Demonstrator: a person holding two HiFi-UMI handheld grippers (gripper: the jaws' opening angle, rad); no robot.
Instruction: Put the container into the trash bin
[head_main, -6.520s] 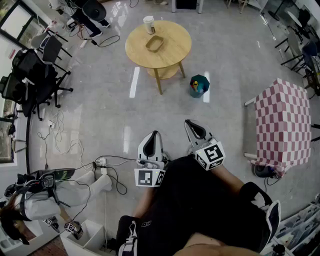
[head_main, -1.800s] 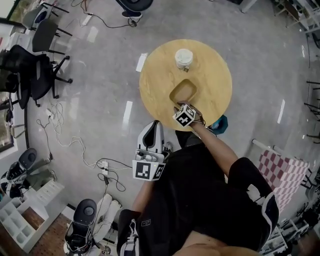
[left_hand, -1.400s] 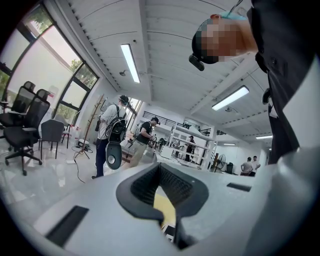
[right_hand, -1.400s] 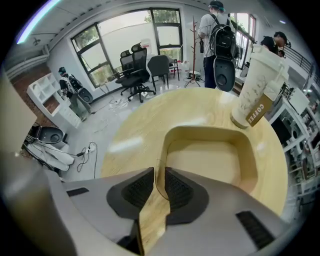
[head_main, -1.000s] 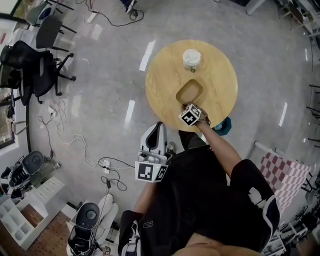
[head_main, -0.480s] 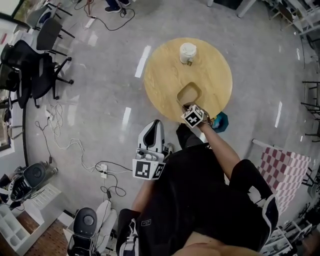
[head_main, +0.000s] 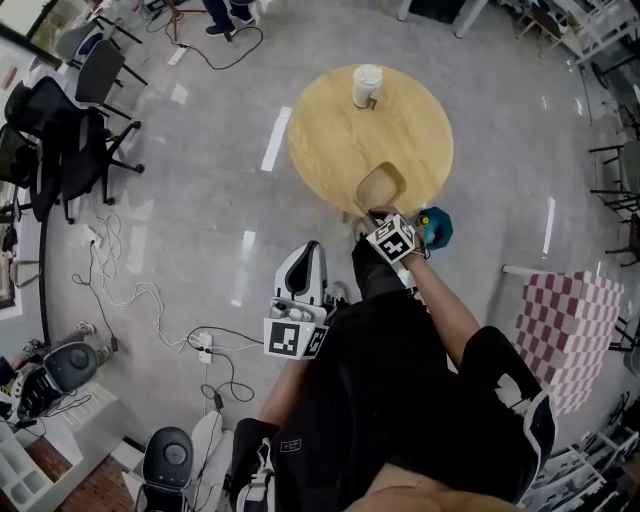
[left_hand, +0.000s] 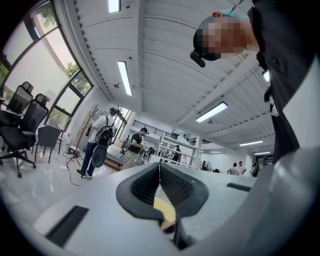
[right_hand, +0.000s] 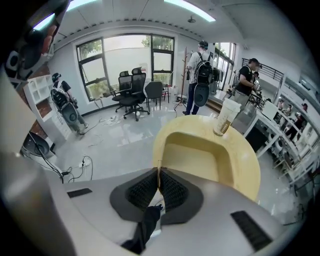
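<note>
Since a second ago the shallow tan pulp container has come from the middle of the round wooden table toward its near right edge, pinched by its near rim in the clenched right gripper (a thin wall suits an edge grip). That heads it for the teal trash bin on the floor just beyond. Closed on nothing, the left gripper sits back near the body, probably to keep clear.
</note>
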